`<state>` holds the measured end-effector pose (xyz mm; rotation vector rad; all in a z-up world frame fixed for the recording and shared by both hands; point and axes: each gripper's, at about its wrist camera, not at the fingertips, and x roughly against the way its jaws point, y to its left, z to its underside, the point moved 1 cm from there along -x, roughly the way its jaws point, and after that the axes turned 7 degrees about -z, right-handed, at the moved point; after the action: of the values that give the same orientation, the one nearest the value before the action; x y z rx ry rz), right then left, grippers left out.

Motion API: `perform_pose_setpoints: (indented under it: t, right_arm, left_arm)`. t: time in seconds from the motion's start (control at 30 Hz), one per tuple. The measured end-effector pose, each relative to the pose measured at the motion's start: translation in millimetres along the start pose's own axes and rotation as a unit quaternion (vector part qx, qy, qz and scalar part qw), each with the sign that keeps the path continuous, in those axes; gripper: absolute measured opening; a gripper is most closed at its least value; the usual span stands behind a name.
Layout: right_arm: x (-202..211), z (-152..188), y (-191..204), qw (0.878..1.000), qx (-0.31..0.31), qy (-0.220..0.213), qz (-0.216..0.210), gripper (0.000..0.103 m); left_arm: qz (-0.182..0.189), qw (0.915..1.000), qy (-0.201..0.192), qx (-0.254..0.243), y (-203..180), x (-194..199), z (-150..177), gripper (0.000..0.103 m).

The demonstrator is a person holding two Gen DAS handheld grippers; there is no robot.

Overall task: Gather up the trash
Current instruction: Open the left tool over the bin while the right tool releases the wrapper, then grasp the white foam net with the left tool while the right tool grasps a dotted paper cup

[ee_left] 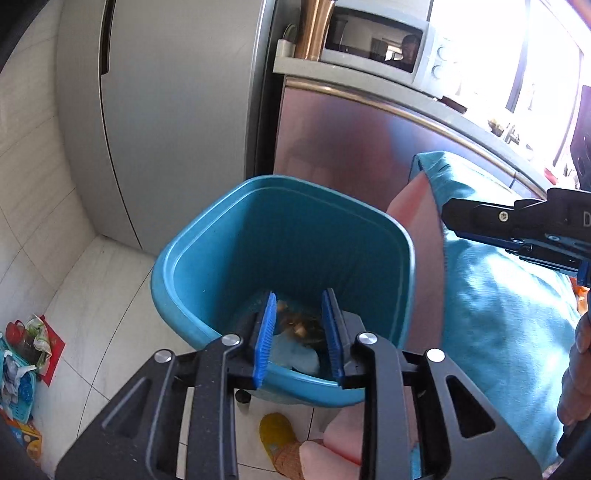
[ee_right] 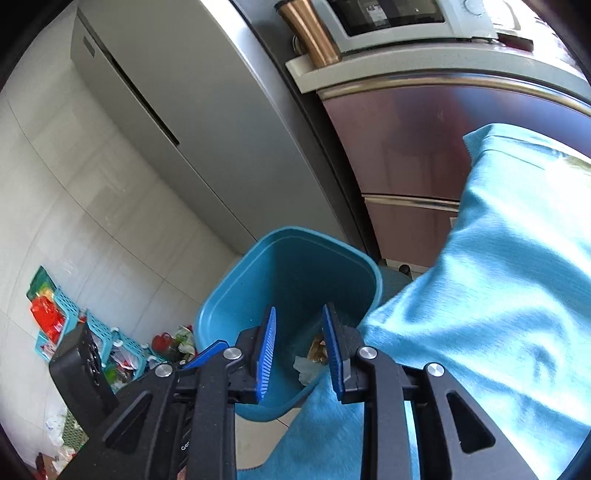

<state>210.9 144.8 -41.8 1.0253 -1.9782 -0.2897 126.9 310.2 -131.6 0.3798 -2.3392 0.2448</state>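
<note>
1. Bin (ee_left: 280, 236): blue plastic, open-topped, standing on a pale tiled floor (ee_left: 110, 280) beside a grey fridge (ee_left: 166, 110). In the right wrist view the bin (ee_right: 295, 273) sits just left of a turquoise cloth (ee_right: 498, 277).
2. Trash (ee_left: 299, 326) lies at the bottom of the bin: brownish scraps and a pale crumpled piece. The right view shows the same scraps (ee_right: 317, 350) inside.
3. Left gripper (ee_left: 301, 334) hangs over the near rim of the bin, pointing down into it. Its blue pads (ee_left: 266, 332) stand apart with nothing between them; the trash seen in the gap lies far below.
4. Right gripper (ee_right: 301, 350) also points into the bin, over the near rim. Its pads (ee_right: 267, 350) are apart and empty. In the left view it reaches in from the right edge (ee_left: 517, 232), above the cloth (ee_left: 498, 295).
5. Microwave (ee_left: 376, 40) sits on a reddish cabinet (ee_left: 351, 147) behind the bin, with a copper flask (ee_left: 314, 26) beside it.
6. Baskets (ee_right: 107, 332) with mixed packaging stand on the floor at far left, well apart from the bin.
7. Yellow slipper (ee_left: 275, 432) shows below the bin.
</note>
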Motion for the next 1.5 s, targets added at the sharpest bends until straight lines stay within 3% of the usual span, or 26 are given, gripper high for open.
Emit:
perform_pose_setpoints:
  t: [0.23, 0.47, 0.7, 0.97, 1.13, 1.2, 1.5]
  right_arm:
    - [55.6, 12.7, 5.9, 0.999, 0.023, -0.034, -0.026, 0.035]
    - [136.3, 31.7, 4.6, 0.994, 0.062, -0.087, -0.018, 0.042]
    - [216.0, 60.5, -19.6, 0.988, 0.067, -0.139, 0.029, 0.046]
    - [302.5, 129.9, -75.9, 0.969, 0.002, -0.197, 0.148, 0.054]
    - [333.5, 168.6, -113.6, 0.953, -0.046, -0.208, 0.214, 0.059]
    - [336.6, 177.4, -125.0, 0.95, -0.06, -0.206, 0.228, 0.068]
    - [314.7, 189.8, -145.5, 0.955, -0.081, -0.192, 0.209, 0.068]
  left_arm:
    - [0.032, 0.9981, -0.051, -0.013, -22.5, 42.6, -1.4, 0.044]
    - [0.108, 0.9893, -0.083, -0.052, -69.2, 86.6, 3.9, 0.049]
    - [0.189, 0.9711, -0.085, -0.118, -142.5, 117.3, 18.1, 0.049]
    - [0.26, 0.9414, -0.084, -0.198, -237.3, 141.1, 44.1, 0.05]
    - [0.284, 0.928, -0.079, -0.228, -279.4, 142.0, 49.3, 0.05]
    - [0.288, 0.9233, -0.079, -0.241, -293.3, 142.3, 51.5, 0.051]
    - [0.297, 0.9061, -0.078, -0.291, -345.6, 140.6, 55.8, 0.054]
